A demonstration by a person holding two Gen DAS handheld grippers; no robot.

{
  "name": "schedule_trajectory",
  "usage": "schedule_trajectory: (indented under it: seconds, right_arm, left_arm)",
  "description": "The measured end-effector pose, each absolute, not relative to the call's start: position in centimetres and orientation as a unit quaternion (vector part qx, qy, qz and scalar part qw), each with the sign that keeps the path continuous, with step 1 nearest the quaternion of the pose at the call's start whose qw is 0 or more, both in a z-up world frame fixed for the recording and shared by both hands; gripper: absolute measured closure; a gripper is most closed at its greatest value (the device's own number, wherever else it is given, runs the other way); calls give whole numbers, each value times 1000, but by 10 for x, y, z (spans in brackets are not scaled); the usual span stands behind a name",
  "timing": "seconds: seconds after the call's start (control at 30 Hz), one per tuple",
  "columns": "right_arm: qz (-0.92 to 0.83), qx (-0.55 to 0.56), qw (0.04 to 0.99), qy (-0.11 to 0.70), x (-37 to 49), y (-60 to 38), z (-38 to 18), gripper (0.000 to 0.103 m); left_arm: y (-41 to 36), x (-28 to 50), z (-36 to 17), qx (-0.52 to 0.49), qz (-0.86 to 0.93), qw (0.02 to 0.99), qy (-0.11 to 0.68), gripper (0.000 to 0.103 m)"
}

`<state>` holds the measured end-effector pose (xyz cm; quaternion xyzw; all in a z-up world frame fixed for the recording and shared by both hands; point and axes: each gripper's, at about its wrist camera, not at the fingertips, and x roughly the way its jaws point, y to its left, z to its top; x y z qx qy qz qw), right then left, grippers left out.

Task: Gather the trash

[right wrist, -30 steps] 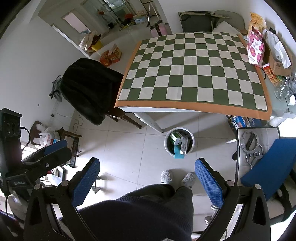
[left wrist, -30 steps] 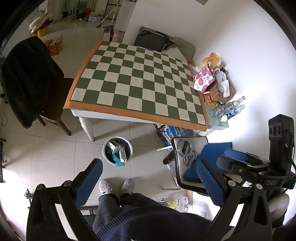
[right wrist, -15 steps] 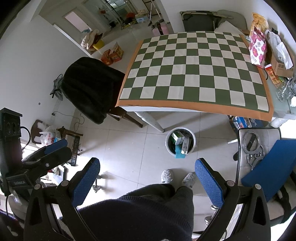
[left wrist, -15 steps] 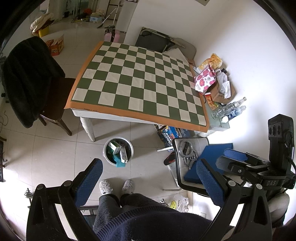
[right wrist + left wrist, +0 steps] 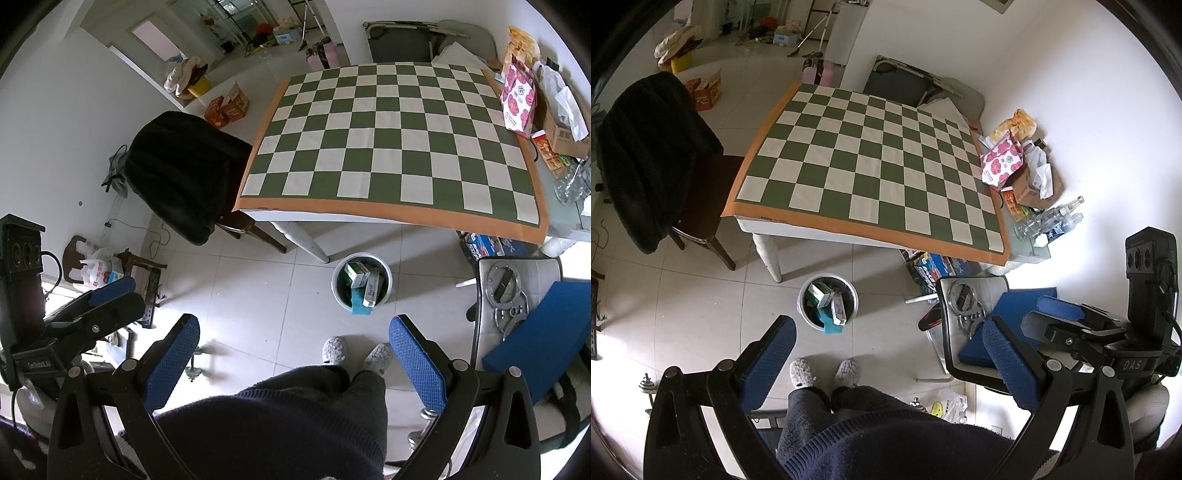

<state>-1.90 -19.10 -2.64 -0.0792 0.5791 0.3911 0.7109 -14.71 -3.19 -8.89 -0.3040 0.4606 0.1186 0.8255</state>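
A round grey trash bin (image 5: 828, 302) stands on the tiled floor in front of the table; it also shows in the right wrist view (image 5: 362, 282). It holds small cartons (image 5: 827, 295) and a teal item. My left gripper (image 5: 888, 350) is open and empty, held high above the floor and the person's legs. My right gripper (image 5: 291, 349) is open and empty at about the same height. Each gripper shows from the side in the other's view. A checkered green and white cloth (image 5: 871, 170) covers the table (image 5: 391, 140).
A chair draped with a black coat (image 5: 646, 155) stands at the table's left. Bags, a cardboard box and plastic bottles (image 5: 1045, 221) pile at the table's right edge. A chair with a blue cushion (image 5: 1008, 317) and metal parts stands right of the bin. The person's slippered feet (image 5: 823, 371) are below.
Both views have shifted slightly, so the table and bin sit a little lower and nearer. Both grippers remain open and empty.
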Motion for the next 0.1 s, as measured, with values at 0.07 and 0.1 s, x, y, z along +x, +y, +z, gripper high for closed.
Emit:
schedule_trajectory:
  seconds: [0.07, 0.1]
  right_arm:
    - [391, -78, 711, 579, -20, -191, -26, 0]
    - [390, -78, 712, 579, -19, -190, -26, 0]
  left_arm:
    - [-32, -148, -88, -305, 119, 825, 460, 0]
    - [-31, -148, -89, -305, 119, 825, 461, 0]
